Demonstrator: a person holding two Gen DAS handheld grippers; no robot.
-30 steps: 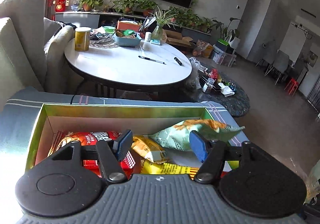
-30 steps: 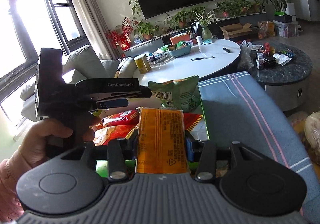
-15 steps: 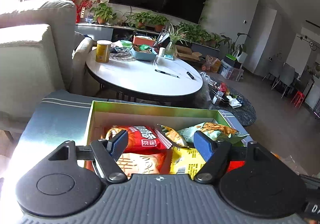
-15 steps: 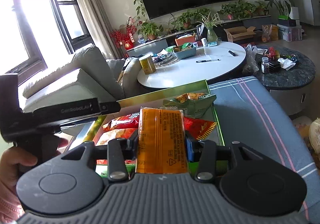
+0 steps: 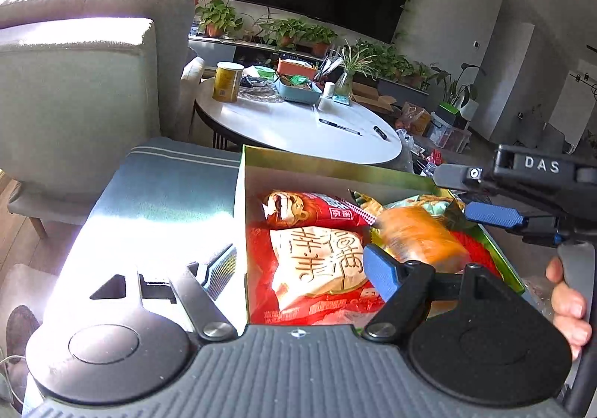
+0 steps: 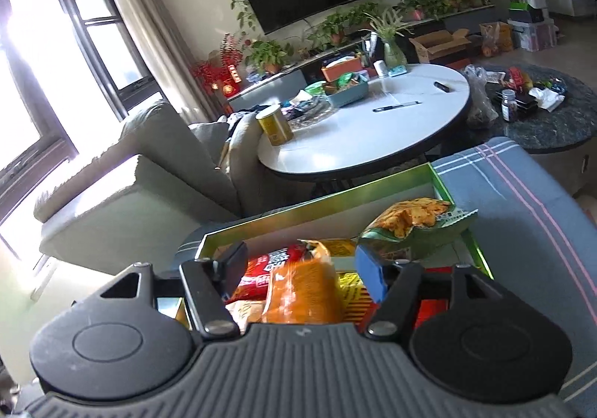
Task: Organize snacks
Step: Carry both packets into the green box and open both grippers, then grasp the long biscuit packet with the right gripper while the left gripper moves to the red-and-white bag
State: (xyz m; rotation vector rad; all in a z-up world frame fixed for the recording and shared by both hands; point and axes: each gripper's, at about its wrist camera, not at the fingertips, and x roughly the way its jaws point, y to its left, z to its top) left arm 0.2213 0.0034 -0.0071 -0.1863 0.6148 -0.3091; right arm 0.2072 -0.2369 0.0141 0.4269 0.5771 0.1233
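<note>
My right hand-held gripper (image 6: 298, 269) hangs over the near end of the green box (image 6: 335, 194), fingers spread wide with the orange packet (image 6: 302, 291) lying loose between them, not pinched. The packet's long axis runs near-to-far, in line with the fingers, and it looks to be dropping onto the other snacks. In the left wrist view the same packet is a motion-blurred smear at the right side of the box. My left hand-held gripper (image 5: 298, 269) is also wide and empty, straddling the box's left wall, with the red-and-white bag (image 5: 317, 269) directly ahead. The green chip bag (image 6: 414, 228) leans in the far right corner. I judge the right gripper is nearer the orange packet, so any straightening falls to it.
</note>
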